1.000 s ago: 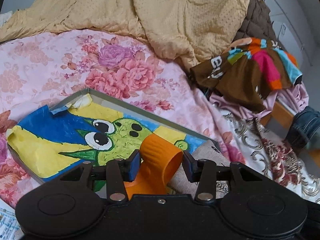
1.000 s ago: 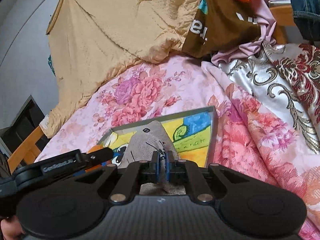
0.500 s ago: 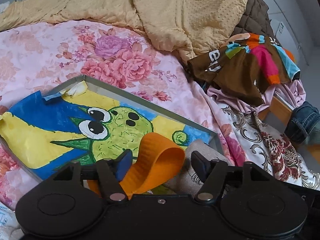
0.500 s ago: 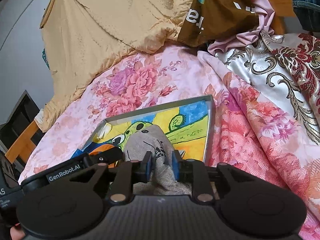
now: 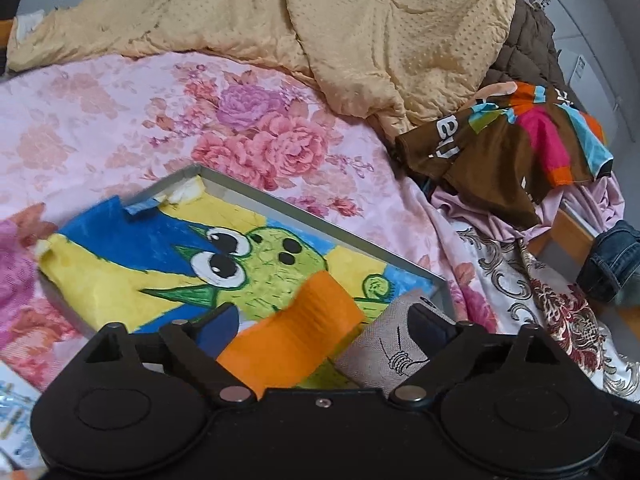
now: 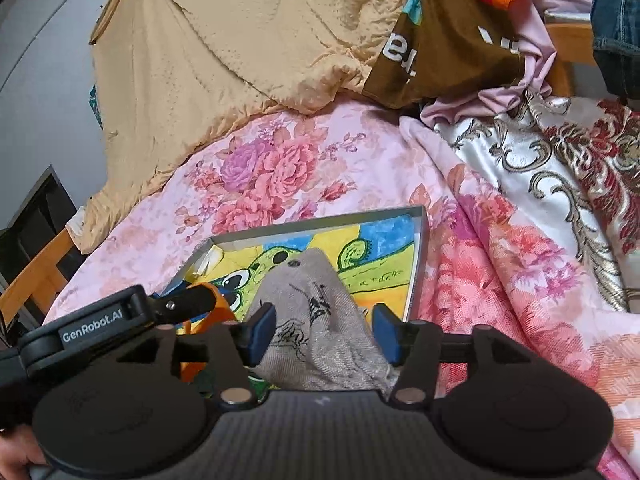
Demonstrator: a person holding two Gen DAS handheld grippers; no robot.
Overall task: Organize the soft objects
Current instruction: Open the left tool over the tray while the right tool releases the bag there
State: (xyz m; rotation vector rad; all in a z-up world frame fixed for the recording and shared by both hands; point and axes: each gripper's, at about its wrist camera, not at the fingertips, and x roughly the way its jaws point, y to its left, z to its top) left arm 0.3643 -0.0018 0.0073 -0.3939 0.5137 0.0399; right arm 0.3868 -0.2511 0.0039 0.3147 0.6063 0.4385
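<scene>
Two just-opening grippers: left gripper (image 5: pixel 322 326) astride orange cloth (image 5: pixel 296 340), right gripper (image 6: pixel 322 334) apparently clear of grey sock (image 6: pixel 316 320).

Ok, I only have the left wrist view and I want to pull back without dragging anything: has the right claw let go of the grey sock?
Observer: Yes. In the right wrist view the right claw has its jaws apart; they have just been opening, and the grey sock lies slack between them.
Operator: Where does the sock's far end sit?
Observer: Its tip rests inside the grey tray, on the cartoon picture.
</scene>
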